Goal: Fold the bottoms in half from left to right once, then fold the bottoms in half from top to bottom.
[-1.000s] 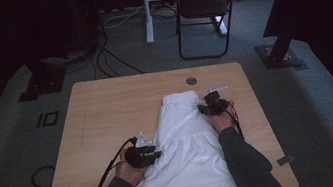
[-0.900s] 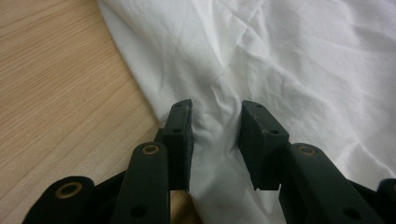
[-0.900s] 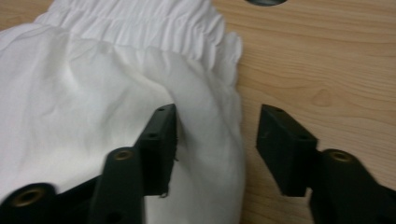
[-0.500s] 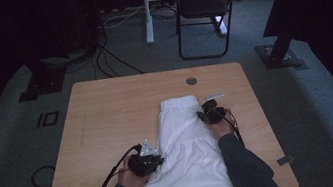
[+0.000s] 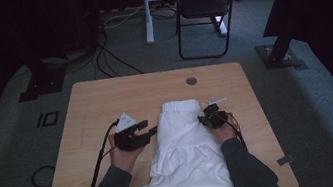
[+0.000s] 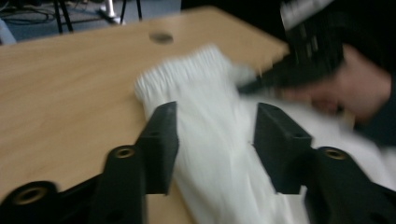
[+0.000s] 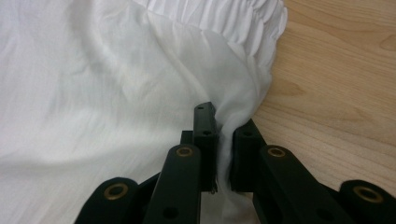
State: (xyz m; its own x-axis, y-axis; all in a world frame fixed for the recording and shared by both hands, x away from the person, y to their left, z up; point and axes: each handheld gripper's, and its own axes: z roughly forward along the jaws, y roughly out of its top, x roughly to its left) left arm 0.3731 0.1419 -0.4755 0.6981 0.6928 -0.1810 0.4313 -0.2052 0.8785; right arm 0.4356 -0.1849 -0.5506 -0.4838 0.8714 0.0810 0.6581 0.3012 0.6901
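Garment: a white skirt [image 5: 184, 156] with a gathered elastic waistband [image 5: 178, 107] lies lengthwise on the wooden table [image 5: 105, 103], waistband at the far end, hem toward the person.
Right gripper [image 7: 223, 140]: jaws pinched tight on a fold of the skirt's edge, just below the waistband, at the cloth's right side.
Left gripper [image 6: 215, 135]: jaws have just been opening and stand part-way apart; it hangs above the skirt's left edge, the cloth seen between the jaws but not pressed.
Table: round cable hole [image 5: 191, 81] beyond the waistband.
Floor: a black chair [image 5: 201, 7] behind the table.
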